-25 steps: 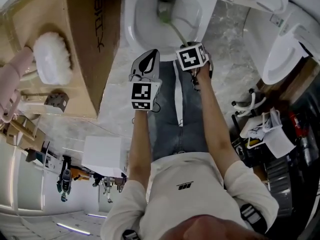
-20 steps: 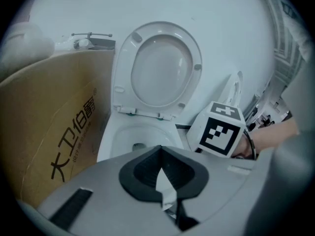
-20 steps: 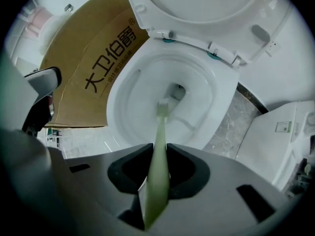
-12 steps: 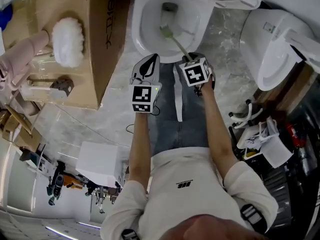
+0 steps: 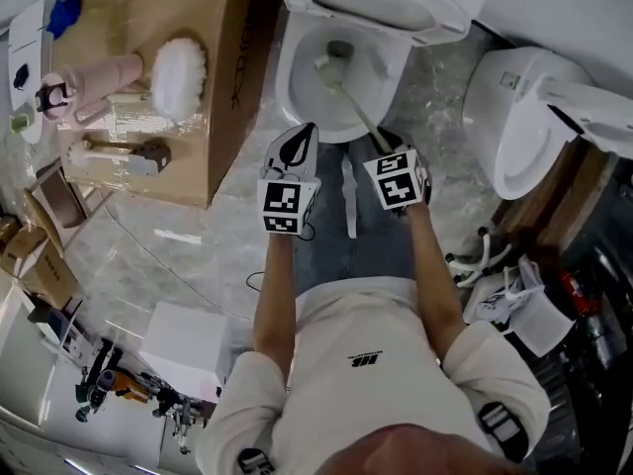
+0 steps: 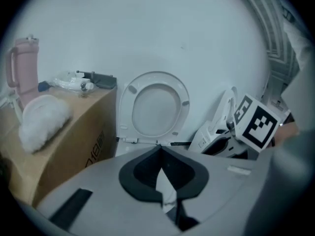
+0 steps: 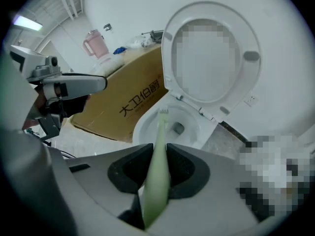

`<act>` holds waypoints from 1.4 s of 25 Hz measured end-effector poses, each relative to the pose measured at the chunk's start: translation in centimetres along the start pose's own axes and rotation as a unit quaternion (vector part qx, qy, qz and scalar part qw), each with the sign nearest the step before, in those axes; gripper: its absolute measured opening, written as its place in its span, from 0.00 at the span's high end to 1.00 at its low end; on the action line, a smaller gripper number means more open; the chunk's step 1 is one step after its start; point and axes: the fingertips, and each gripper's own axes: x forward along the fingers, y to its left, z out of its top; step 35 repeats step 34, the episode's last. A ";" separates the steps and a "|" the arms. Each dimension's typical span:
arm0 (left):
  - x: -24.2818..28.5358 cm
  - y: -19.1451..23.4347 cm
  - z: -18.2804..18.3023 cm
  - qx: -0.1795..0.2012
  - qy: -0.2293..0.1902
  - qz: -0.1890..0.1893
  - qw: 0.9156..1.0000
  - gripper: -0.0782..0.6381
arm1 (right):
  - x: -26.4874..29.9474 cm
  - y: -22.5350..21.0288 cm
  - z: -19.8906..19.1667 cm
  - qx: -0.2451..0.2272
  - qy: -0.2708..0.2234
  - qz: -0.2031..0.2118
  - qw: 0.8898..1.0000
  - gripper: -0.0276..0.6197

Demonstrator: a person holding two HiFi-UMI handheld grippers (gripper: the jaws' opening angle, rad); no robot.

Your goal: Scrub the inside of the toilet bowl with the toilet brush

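brush [image 5: 348, 92] looks light, with a stiff, thin plastic handle, probably slick when wet. best held far back on the handle for reach. right tool [image 7: 158, 151] clamped on that handle, brush head down inside bowl [image 5: 289, 77] near the drain. left tool [image 6: 160, 154] pinched closed on nothing, just beside.

- The toilet brush [image 5: 351, 99] head has pulled out of the drain [image 5: 339, 48] and now sits just near and left of it in the toilet bowl [image 5: 295, 87].
- The right gripper [image 5: 386, 154], clamped on the handle, has drawn back from the bowl's near rim.
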 end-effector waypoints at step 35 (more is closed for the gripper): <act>-16.5 -7.7 17.2 0.082 -0.127 -0.025 0.988 0.88 | -27.8 5.3 10.2 -0.058 -0.245 -0.060 0.966 0.84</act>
